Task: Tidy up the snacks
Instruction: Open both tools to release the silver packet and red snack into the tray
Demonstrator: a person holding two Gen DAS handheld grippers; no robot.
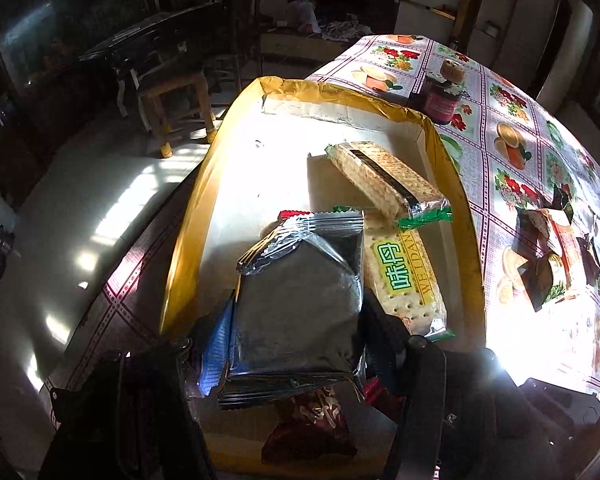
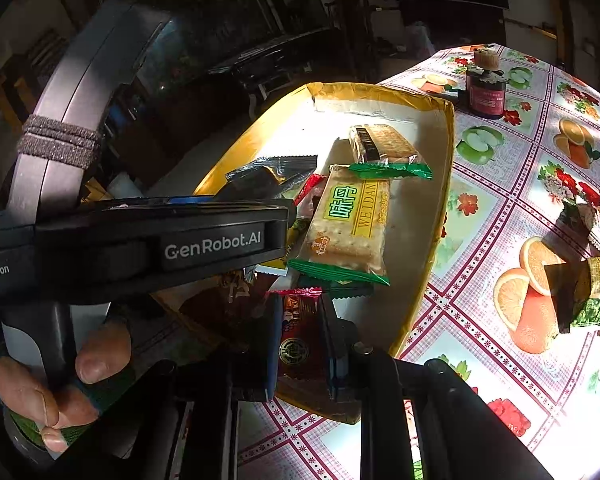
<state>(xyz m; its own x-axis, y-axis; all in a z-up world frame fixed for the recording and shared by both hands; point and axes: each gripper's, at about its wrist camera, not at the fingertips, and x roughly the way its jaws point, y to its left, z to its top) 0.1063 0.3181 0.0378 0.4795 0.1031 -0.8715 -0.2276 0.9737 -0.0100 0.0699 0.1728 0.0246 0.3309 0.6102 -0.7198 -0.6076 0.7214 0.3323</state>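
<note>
Currently the left tool [image 1: 296,316] clamps a dark foil packet [image 1: 300,300] above the yellow-rimmed tray [image 1: 188,216]; the right tool [image 2: 300,344] pinches a red snack packet [image 2: 300,336] at the tray's near edge. Lower each flat beside the cracker packs [image 2: 348,224], then release.

A lived-in home, by every sign — the table [image 1: 512,92] wears a glossy oilcloth printed with oranges, apples and red flowers, and a small dark jar [image 1: 440,98] with a pink label stands on it near the far edge. Beyond the table edge a wooden stool [image 1: 176,104] stands on a pale, shiny floor streaked with sunlight, beside a dark piece of furniture [image 1: 156,46] and what looks like a glass tank [image 1: 28,52] at the left. Bags and cloth lie heaped on the floor at the back [image 1: 320,20] — dim, cluttered, domestic, no shop or lab.
</note>
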